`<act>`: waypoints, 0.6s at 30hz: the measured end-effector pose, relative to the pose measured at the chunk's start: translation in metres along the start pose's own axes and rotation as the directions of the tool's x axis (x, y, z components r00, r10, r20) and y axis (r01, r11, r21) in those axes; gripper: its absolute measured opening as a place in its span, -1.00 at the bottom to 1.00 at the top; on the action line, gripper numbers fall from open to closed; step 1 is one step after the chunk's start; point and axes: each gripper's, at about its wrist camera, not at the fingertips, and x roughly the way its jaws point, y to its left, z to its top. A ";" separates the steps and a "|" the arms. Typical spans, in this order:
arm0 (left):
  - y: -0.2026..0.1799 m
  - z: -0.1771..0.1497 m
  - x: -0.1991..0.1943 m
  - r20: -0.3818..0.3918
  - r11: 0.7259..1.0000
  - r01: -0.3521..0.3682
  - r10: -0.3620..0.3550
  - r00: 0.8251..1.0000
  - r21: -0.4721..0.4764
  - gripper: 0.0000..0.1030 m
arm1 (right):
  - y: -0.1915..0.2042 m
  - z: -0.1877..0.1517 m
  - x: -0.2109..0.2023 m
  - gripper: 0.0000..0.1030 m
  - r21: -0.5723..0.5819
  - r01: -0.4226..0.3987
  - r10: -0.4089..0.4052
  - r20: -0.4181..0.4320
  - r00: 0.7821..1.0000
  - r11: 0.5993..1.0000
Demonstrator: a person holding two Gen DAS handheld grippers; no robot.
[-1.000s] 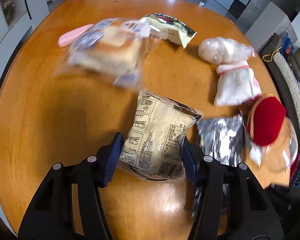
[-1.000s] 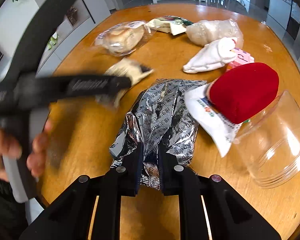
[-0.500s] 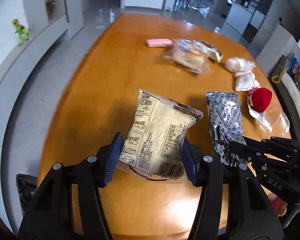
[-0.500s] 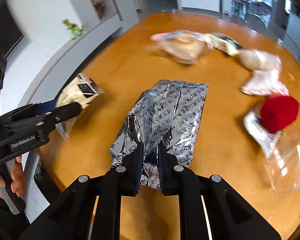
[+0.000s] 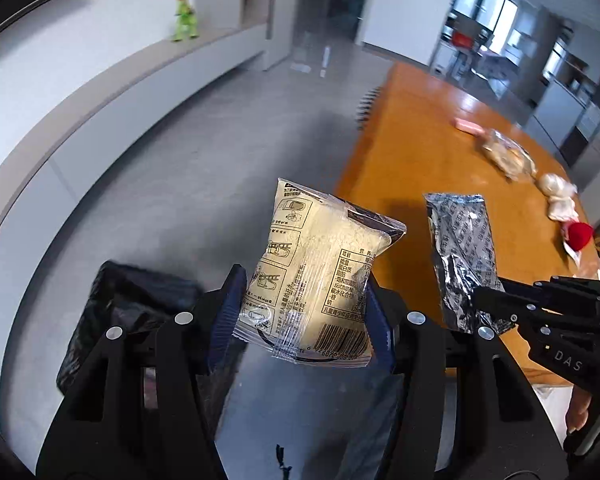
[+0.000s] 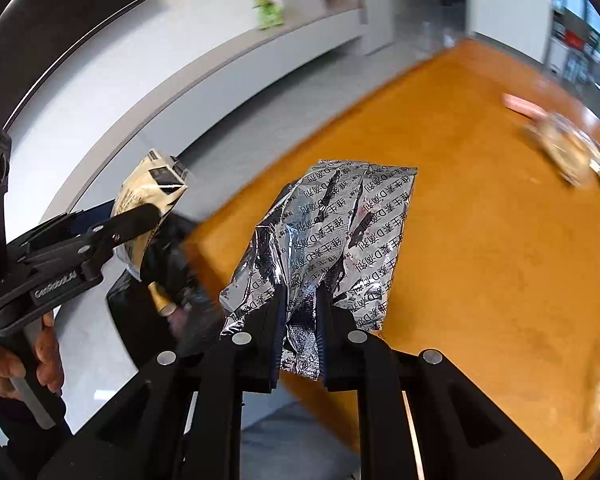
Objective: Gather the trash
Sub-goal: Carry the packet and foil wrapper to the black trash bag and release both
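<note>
The wooden table fills the right side of the left wrist view, its orange top running away to the far right, with grey floor to its left. On the floor at the near left stands a bin lined with a black bag, its mouth open; in the right wrist view a gold-topped bottle neck shows inside it.

The left gripper is clamped on a noodle packet, a pale clear-wrapped pack printed with small diagrams and a barcode, held upright off the table edge, over the floor and just right of the bin. Its blue pads press both sides of the pack's lower half.

The right gripper is pinched tight on the near end of a crinkled silver foil bag, which stands up from the fingers over the near left part of the table (in the left wrist view the same bag hangs at the table's near edge).

Far along the table lie the remaining bits: a clear bag with bread, a pink bar beyond it, a whitish bundle and a red cap-like thing near the right edge. A small green figure stands on the far ledge by the wall.
</note>
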 end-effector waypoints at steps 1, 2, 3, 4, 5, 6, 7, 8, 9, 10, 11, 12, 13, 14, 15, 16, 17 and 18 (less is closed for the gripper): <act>0.015 -0.006 -0.004 0.004 0.999 -0.016 0.016 1.000 -0.028 0.07 | 0.011 0.001 0.004 -0.70 -0.023 -0.011 0.011 -0.007 1.000 1.000; 0.030 -0.011 -0.007 0.006 0.998 -0.035 0.035 0.999 -0.052 0.07 | 0.026 0.003 0.009 -0.70 -0.050 -0.025 0.024 -0.017 1.000 0.998; 0.039 -0.014 -0.010 0.006 0.997 -0.049 0.050 0.999 -0.066 0.07 | 0.038 0.004 0.013 -0.70 -0.071 -0.035 0.033 -0.026 0.999 0.997; 0.052 -0.020 -0.013 0.006 0.993 -0.072 0.072 0.997 -0.089 0.07 | 0.050 0.005 0.017 -0.70 -0.091 -0.045 0.042 -0.036 0.998 0.995; 0.062 -0.025 -0.015 0.007 0.990 -0.090 0.091 0.996 -0.106 0.07 | 0.065 0.006 0.024 -0.70 -0.117 -0.061 0.056 -0.049 0.997 0.991; 0.077 -0.031 -0.019 0.008 0.985 -0.113 0.115 0.993 -0.131 0.07 | 0.076 0.008 0.028 -0.70 -0.136 -0.075 0.067 -0.060 0.996 0.988; 0.087 -0.036 -0.023 0.008 0.980 -0.129 0.132 0.991 -0.150 0.07 | 0.093 0.009 0.036 -0.70 -0.165 -0.097 0.085 -0.076 0.993 0.982; 0.099 -0.042 -0.026 0.008 0.973 -0.150 0.154 0.988 -0.174 0.07 | 0.103 0.010 0.040 -0.70 -0.184 -0.111 0.096 -0.087 0.992 0.977; 0.109 -0.047 -0.029 0.006 0.968 -0.166 0.170 0.985 -0.190 0.07 | 0.118 0.011 0.048 -0.70 -0.209 -0.131 0.110 -0.106 0.988 0.969; 0.125 -0.055 -0.034 0.000 0.957 -0.193 0.198 0.980 -0.218 0.07 | 0.132 0.010 0.055 -0.70 -0.231 -0.152 0.125 -0.127 0.984 0.961; 0.137 -0.062 -0.036 -0.006 0.947 -0.211 0.215 0.977 -0.241 0.07 | 0.145 0.011 0.063 -0.70 -0.248 -0.171 0.137 -0.147 0.980 0.954; 0.144 -0.067 -0.038 -0.011 0.941 -0.220 0.225 0.974 -0.258 0.07 | 0.154 0.015 0.074 -0.70 -0.262 -0.191 0.150 -0.169 0.974 0.946; 0.158 -0.076 -0.040 -0.024 0.928 -0.237 0.240 0.971 -0.287 0.07 | 0.164 0.013 0.082 -0.70 -0.273 -0.209 0.160 -0.191 0.969 0.939; 0.169 -0.083 -0.041 -0.036 0.917 -0.252 0.253 0.967 -0.311 0.07 | 0.175 0.009 0.092 -0.70 -0.289 -0.227 0.167 -0.218 0.962 0.930; 0.177 -0.088 -0.042 -0.046 0.907 -0.265 0.265 0.963 -0.328 0.07 | 0.186 0.004 0.100 -0.70 -0.305 -0.234 0.165 -0.237 0.958 0.923; 0.191 -0.097 -0.043 -0.065 0.889 -0.287 0.283 0.957 -0.357 0.07 | 0.195 0.002 0.109 -0.70 -0.319 -0.236 0.158 -0.251 0.955 0.918; 0.200 -0.102 -0.042 -0.077 0.877 -0.299 0.292 0.953 -0.378 0.07 | 0.204 0.000 0.117 -0.70 -0.327 -0.237 0.153 -0.263 0.953 0.915; 0.212 -0.109 -0.041 -0.090 0.861 -0.308 0.298 0.950 -0.405 0.07 | 0.211 0.000 0.125 -0.70 -0.331 -0.239 0.150 -0.274 0.950 0.913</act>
